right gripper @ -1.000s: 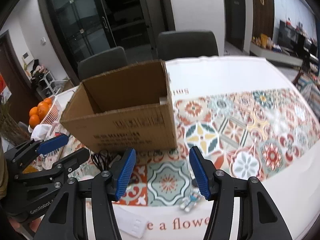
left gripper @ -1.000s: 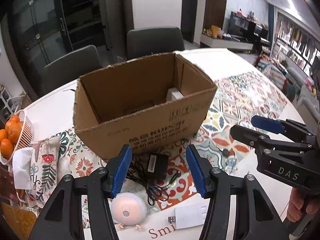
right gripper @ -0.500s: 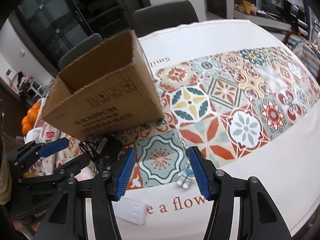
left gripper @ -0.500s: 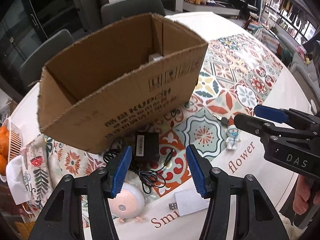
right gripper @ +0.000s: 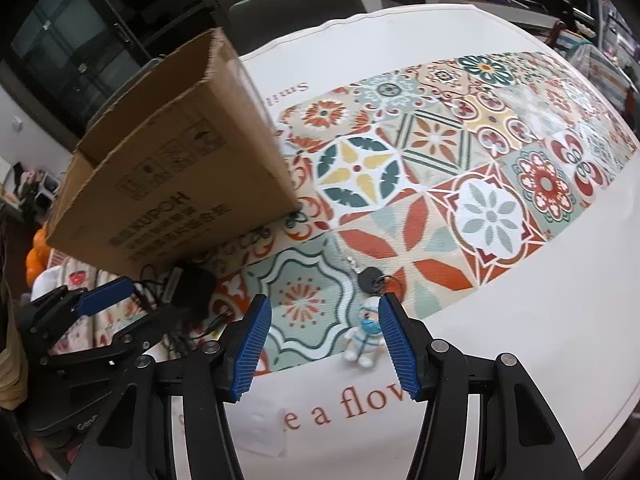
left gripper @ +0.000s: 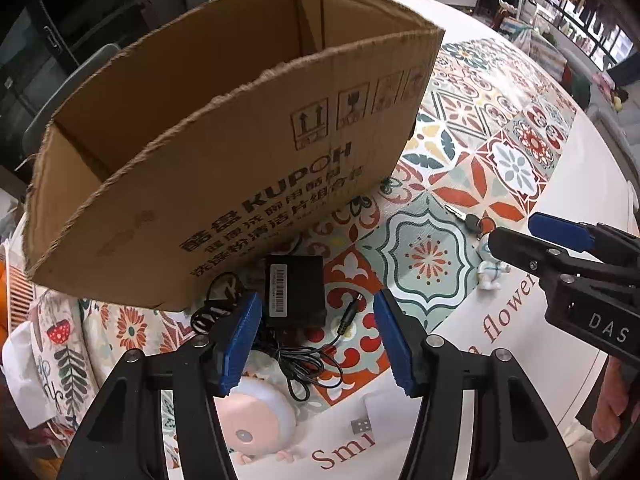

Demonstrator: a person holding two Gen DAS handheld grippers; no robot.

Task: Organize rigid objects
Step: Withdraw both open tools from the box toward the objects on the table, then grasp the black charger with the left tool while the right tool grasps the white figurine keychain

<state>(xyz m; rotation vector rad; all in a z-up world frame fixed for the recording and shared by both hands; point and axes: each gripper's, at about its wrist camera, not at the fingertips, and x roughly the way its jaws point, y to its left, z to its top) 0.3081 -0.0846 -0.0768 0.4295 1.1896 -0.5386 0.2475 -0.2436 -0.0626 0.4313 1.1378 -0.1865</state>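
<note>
Both claws hang empty just in front of the open brown cardboard box (left gripper: 224,168), the left gripper (left gripper: 318,338) opening over the black power adapter (left gripper: 295,291), the right gripper (right gripper: 325,346) parted beside the small white astronaut figurine (right gripper: 362,338): I'd say pick-up comes next, each needing a final drop and squeeze.

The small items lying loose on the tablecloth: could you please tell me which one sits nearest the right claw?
The little white astronaut figurine, just inside the right claw beside one blue finger; the black key lies farther ahead, the black adapter toward the left claw.
</note>
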